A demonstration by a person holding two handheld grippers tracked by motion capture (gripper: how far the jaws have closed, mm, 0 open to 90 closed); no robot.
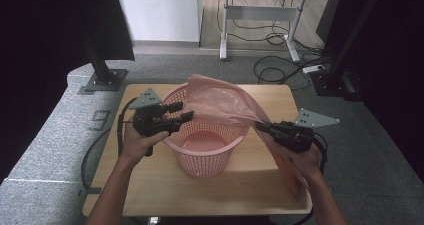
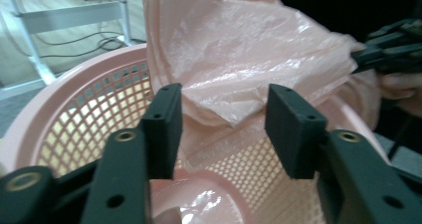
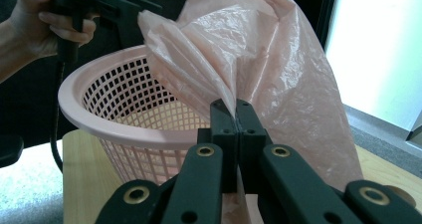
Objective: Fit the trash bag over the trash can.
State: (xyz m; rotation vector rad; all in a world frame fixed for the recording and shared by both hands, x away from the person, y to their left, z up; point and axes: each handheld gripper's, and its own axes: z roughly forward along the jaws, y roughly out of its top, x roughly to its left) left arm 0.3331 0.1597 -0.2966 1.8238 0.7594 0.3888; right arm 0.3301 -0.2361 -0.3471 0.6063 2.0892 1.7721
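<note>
The left gripper waits half open at the near rim of the pink basket, with an edge of the pink plastic bag between its pads but not yet pinched. The right gripper is clamped on the bag's other edge, probably to stretch the mouth over the basket.

Black claws, brass-ringed screws, grey three-cornered plates, trailing cables.
</note>
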